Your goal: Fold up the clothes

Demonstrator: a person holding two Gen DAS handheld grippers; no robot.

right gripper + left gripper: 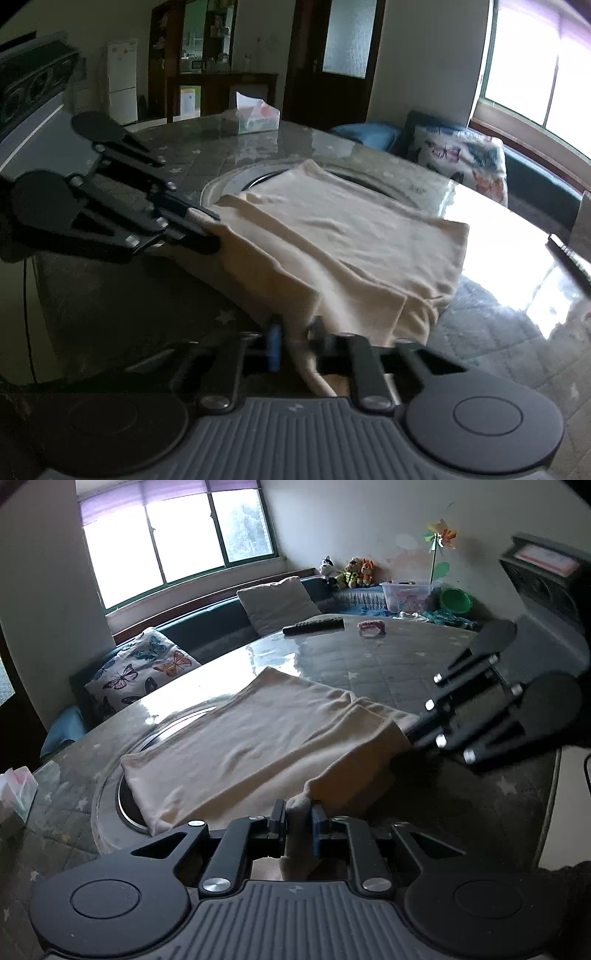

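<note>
One cream-coloured garment (236, 749) is lying across the middle of a glossy round table (388, 664), already folded at least once into a long flat rectangle, part of it resting over a round inset ring in the tabletop. Two handheld grippers are pinching its near edge: the left gripper (298, 818) is pressing its jaws together on a bunched corner, and the right gripper (293, 341) is clamping the other near corner, which is sagging between its jaws. Judging by the neat far edge and the lifted near edge, another fold away from the camera appears to be starting; final flattening is remaining. Farther off, a remote control (313, 625) is lying on the table, and a tissue box (255, 116) is sitting near its rim.
</note>
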